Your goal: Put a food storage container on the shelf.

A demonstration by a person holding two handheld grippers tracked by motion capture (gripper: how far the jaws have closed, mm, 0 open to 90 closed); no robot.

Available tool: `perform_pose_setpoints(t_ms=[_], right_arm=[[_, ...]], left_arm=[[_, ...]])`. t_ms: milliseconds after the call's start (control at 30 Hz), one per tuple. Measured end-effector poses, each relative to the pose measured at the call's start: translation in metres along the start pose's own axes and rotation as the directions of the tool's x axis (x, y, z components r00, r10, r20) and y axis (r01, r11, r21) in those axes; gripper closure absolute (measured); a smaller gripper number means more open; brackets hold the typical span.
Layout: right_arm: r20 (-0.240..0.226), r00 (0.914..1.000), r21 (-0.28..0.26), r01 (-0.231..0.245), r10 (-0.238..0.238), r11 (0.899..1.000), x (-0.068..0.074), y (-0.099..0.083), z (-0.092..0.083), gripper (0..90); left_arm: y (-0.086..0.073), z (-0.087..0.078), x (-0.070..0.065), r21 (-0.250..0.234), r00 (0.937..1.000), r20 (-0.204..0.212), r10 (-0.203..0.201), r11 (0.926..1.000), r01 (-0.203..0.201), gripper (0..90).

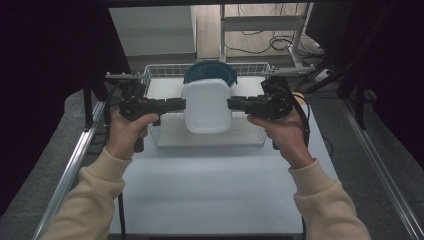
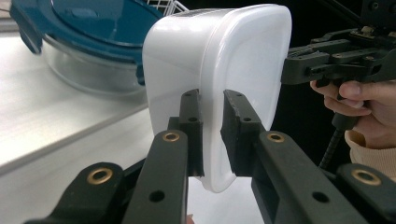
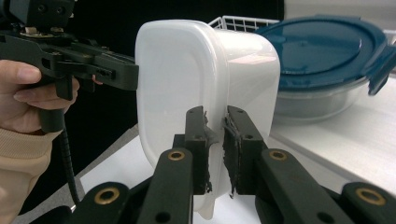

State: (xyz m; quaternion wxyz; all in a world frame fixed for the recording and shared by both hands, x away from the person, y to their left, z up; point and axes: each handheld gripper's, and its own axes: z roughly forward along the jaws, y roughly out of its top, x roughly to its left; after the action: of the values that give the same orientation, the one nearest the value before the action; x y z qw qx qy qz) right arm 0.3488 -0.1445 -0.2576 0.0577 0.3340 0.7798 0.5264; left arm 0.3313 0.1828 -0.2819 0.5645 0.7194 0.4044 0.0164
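Observation:
A white plastic container (image 1: 207, 106) hangs in the air above the wire basket (image 1: 155, 72), tilted with its lid side toward me. My left gripper (image 1: 183, 104) is shut on the container's left rim; in the left gripper view its jaws pinch the rim of the white container (image 2: 219, 74) around my left gripper (image 2: 212, 135). My right gripper (image 1: 231, 103) is shut on the right rim; the right gripper view shows its pads clamped on the edge of the white container (image 3: 187, 79) at my right gripper (image 3: 215, 149). Behind it sits a glass bowl with a blue lid (image 1: 209, 70).
The wire basket stands on the white table (image 1: 210, 185), with the blue-lidded bowl (image 2: 88, 28) (image 3: 327, 51) in its back part. Metal rails (image 1: 75, 160) run along both table sides. Cables and a metal frame (image 1: 260, 25) lie beyond the basket.

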Motion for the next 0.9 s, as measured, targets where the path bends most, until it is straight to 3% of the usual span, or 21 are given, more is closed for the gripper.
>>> perform_pose_setpoints(t_ms=[300,900], right_arm=[[-0.006,1.0000,-0.012,-0.003,0.003,1.000,-0.002,0.017,0.001,79.8],[-0.010,0.9998,-0.013,-0.018,0.018,1.000,-0.012,0.048,0.005,79.8]], left_arm=[[0.022,-0.005,0.001,-0.001,0.9999,-0.009,0.010,0.9999,-0.010,79.0],[0.052,-0.005,0.009,-0.002,0.9999,-0.011,-0.008,1.0000,0.008,78.9]])
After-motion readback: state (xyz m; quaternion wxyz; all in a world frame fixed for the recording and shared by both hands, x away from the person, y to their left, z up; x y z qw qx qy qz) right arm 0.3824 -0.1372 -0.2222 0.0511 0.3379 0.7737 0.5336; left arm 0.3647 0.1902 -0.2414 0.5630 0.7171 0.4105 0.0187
